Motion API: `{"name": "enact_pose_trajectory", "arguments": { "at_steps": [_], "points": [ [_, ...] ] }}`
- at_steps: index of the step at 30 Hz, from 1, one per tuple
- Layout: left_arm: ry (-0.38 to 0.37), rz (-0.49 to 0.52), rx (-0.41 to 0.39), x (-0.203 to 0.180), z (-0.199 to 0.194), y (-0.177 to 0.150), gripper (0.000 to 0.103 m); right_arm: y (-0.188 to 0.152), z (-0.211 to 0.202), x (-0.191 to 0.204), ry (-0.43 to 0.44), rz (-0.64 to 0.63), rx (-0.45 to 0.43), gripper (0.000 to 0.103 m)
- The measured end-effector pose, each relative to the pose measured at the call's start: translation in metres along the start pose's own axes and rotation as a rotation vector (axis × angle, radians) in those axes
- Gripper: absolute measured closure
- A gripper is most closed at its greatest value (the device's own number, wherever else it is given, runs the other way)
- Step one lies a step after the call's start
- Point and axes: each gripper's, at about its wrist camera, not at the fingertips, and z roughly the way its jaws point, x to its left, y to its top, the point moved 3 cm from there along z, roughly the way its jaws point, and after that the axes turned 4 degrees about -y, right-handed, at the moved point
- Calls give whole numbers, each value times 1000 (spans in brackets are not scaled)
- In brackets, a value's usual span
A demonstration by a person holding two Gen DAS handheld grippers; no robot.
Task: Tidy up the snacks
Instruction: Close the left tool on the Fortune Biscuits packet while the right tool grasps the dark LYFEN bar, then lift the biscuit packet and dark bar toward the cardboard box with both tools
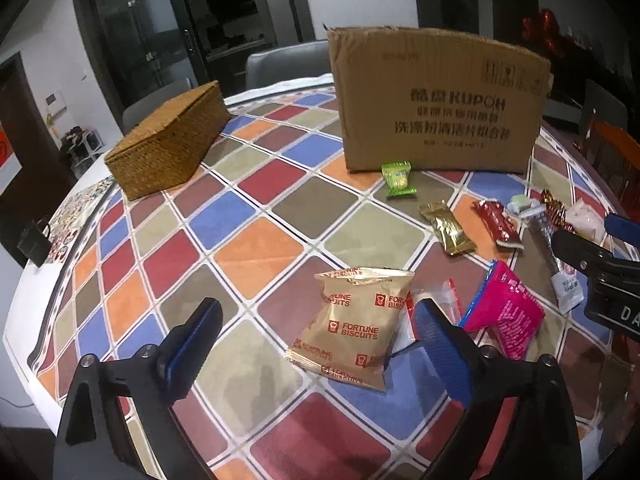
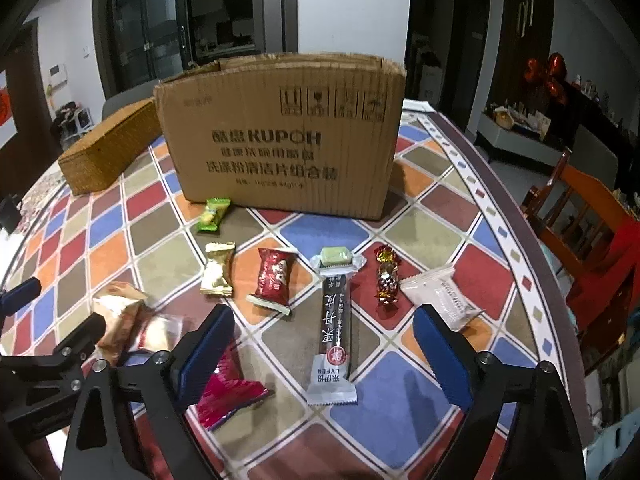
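Note:
Snacks lie on a checked tablecloth in front of a cardboard box, also in the right wrist view. My left gripper is open and empty just above a tan Fortune Biscuits packet; a pink packet lies to its right. My right gripper is open and empty over a long dark bar. Around it lie a pink packet, a dark red packet, a gold packet, a green candy, a pale green sweet, a foil candy and a white packet.
A woven lidded basket stands at the back left of the round table. A small black clip-like object sits at the left rim. Chairs stand behind the table and a wooden chair at the right. The table edge curves close on the right.

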Motion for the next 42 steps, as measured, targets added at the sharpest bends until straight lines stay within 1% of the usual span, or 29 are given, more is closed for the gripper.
{"name": "enact_pose_trajectory", "arguments": {
  "at_steps": [5, 8, 13, 15, 16, 18, 19, 21, 22, 24, 26, 28, 31, 32, 42],
  "points": [
    [-33, -10, 50, -1, 17, -5, 19, -3, 17, 2, 9, -4, 43, 19],
    [-42, -14, 59, -3, 22, -6, 22, -4, 24, 2, 7, -3, 53, 19],
    [-47, 3, 67, -7, 29, -7, 27, -5, 36, 2, 11, -2, 69, 25],
    [-54, 5, 68, -7, 31, -6, 33, -6, 42, 1, 23, 3, 83, 32],
    [-58, 6, 70, -8, 31, -7, 34, -6, 44, 1, 25, 6, 87, 33],
    [-65, 10, 79, -10, 34, -8, 42, -7, 47, 1, 25, 8, 92, 35],
    [-65, 11, 82, -10, 35, -7, 44, -7, 48, 0, 27, 10, 93, 36],
    [-76, 4, 86, -10, 37, -7, 52, -8, 50, 0, 31, 11, 98, 42],
    [-79, 2, 88, -10, 37, -8, 54, -8, 52, 0, 33, 9, 101, 44],
    [-82, 3, 87, -11, 37, -8, 56, -8, 54, 0, 41, 13, 108, 55],
    [-87, 3, 89, -11, 37, -9, 59, -9, 55, 0, 47, 16, 112, 59],
    [-88, 2, 87, -11, 37, -9, 60, -9, 55, 0, 40, 11, 110, 64],
    [-92, 1, 85, -12, 35, -10, 60, -9, 55, -1, 40, 16, 108, 78],
    [-94, 2, 80, -12, 34, -10, 60, -9, 54, -2, 48, 23, 107, 80],
    [-84, -7, 52, -13, 18, -2, 60, -6, 43, -6, 54, 37, 91, 83]
  ]
}}
